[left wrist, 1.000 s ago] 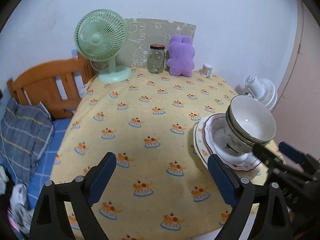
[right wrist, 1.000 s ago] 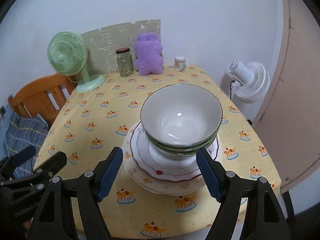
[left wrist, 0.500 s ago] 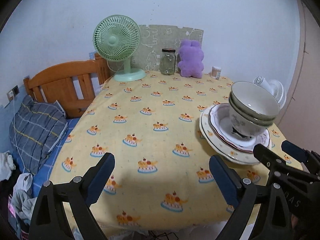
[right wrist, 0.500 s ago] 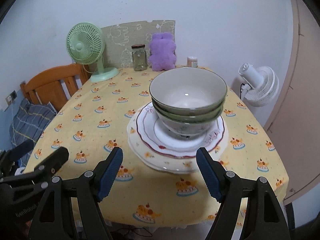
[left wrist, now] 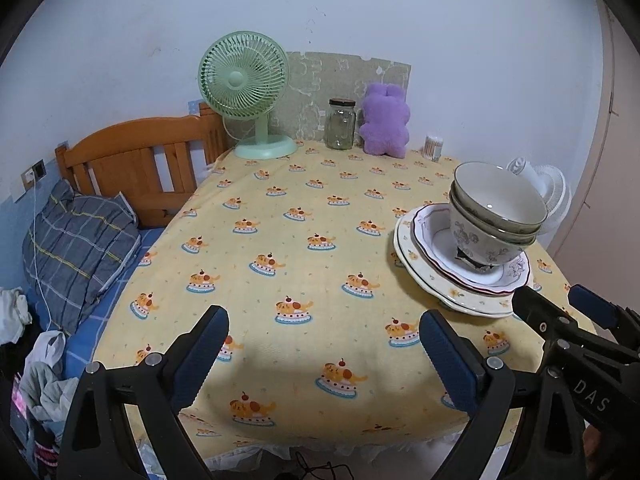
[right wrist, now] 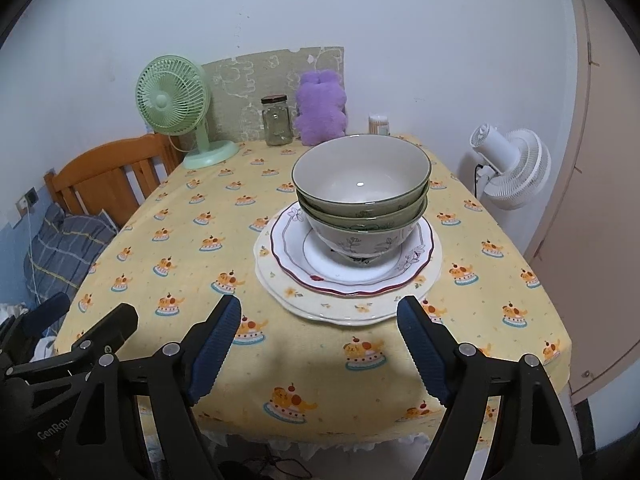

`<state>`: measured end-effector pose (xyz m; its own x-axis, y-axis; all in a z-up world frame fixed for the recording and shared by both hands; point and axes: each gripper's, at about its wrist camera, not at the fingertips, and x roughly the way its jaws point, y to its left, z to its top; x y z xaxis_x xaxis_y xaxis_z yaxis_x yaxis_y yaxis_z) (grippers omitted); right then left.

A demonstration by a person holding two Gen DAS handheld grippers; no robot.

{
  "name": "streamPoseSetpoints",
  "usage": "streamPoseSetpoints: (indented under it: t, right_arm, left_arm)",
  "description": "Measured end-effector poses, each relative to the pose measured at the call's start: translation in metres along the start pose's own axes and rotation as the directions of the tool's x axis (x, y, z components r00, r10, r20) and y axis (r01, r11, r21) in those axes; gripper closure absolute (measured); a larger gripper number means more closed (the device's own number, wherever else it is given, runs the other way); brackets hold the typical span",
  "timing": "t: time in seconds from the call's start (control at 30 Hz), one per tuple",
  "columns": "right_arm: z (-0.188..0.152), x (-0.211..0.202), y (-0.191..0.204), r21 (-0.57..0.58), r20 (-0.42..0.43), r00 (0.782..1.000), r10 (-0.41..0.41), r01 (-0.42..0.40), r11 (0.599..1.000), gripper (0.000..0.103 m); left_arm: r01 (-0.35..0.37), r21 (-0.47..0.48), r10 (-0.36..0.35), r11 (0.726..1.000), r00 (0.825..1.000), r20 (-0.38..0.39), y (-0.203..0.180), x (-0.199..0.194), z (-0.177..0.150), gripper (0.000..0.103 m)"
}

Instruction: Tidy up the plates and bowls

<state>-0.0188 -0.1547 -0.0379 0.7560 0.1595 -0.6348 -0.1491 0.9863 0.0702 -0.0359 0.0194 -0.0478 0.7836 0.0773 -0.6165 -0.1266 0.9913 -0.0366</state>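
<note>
Bowls: three nested, top one empty, white inside with a green rim; lowest one carries a floral print. The stack sits in the plates, two stacked: a red-rimmed scalloped plate on a wider cream plate. The whole pile rests on the right half of the table, near its front edge, on a yellow cloth printed with cakes. A dark patch shows under the lowest bowl's foot; what it is cannot be made out.

Right gripper: jaws apart, just been opening, nothing between them; it hangs in front of the plates, short of the rim. Left gripper: jaws wide apart, empty, over bare cloth left of the pile and well apart from it.

Back edge of table, left to right: green fan, jar with dark lid, apparently empty, purple plush, small tub of what may be swabs. A patterned panel leans on the wall behind them. Nothing lies between either gripper and the pile.

Right view only: white fan standing beyond the table's right side, seen whole; the left view catches just part of it behind the bowls. Left view only: wooden headboard in full, plaid pillow, clothes heaped at lower left. Each view shows the other gripper at its edge.
</note>
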Motion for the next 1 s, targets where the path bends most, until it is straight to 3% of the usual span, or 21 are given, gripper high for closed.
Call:
streamPoseSetpoints:
  t: [0.27,1.0]
  right_arm:
    - [0.000,-0.003,-0.003,-0.001,0.006,1.000,-0.003,0.003,1.000,0.020]
    - [0.005,0.000,0.006,-0.005,0.008,1.000,-0.004,0.004,1.000,0.018]
  left_arm:
    - [-0.013,-0.001,0.013,1.000,1.000,0.025,-0.002,-0.007,0.001,0.001]
    - [-0.017,0.004,0.017,1.000,0.999,0.039,0.007,-0.008,0.005,0.000]
